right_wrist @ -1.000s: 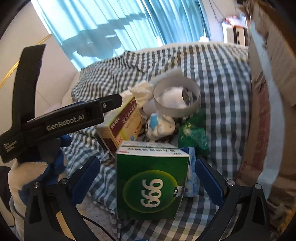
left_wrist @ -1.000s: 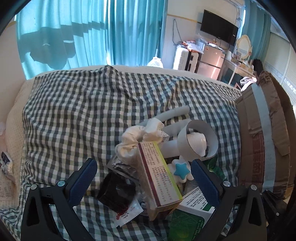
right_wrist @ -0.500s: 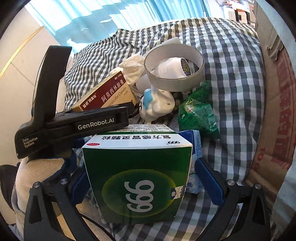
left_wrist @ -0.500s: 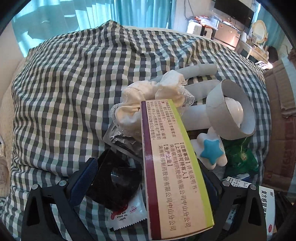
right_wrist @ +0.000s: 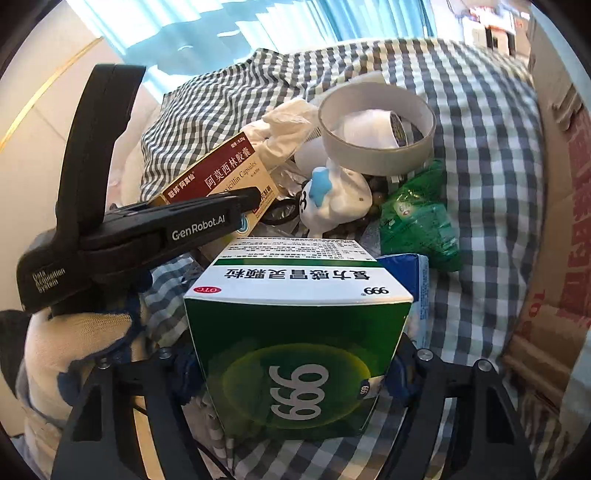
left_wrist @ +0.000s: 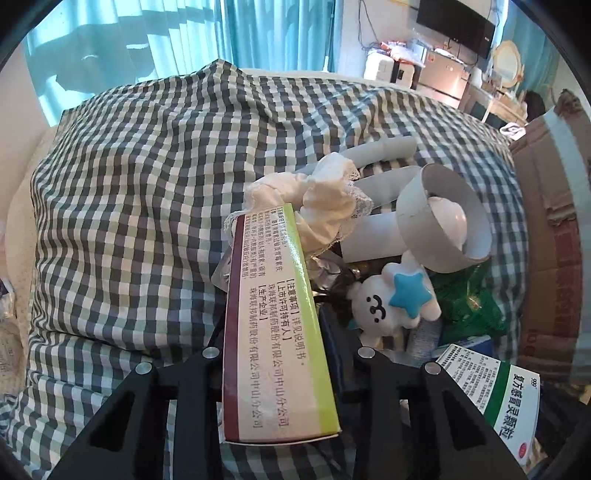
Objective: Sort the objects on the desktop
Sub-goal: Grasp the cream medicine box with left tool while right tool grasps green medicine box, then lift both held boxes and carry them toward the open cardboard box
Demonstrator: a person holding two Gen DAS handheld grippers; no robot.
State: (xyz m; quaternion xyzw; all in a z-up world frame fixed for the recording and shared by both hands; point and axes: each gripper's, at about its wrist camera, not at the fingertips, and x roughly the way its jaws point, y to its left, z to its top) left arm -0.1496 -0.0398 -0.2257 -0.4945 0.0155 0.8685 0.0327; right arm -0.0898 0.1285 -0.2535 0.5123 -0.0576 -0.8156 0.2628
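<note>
A home, a lived-in bedroom: teal curtains (left_wrist: pixel 177 48) across the top, a wall-mounted television (left_wrist: pixel 456 20) and round mirror (left_wrist: pixel 509 61) upper right, checked bedding (left_wrist: pixel 147 192) filling the middle.

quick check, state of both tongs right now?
Left tongs: jaws just closing, clamped on the maroon-and-green medicine box.
Right tongs: jaws just closing, clamped on the green 999 box.

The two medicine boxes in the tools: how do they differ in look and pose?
The box in the left tool is a long, slim maroon carton with a lime edge; the box in the right tool is a squat green-and-white "999" carton. The maroon carton lies angled on the pile; the green carton stands on the checked cloth. Both tools have just been closing, each with its carton between the jaws.
</note>
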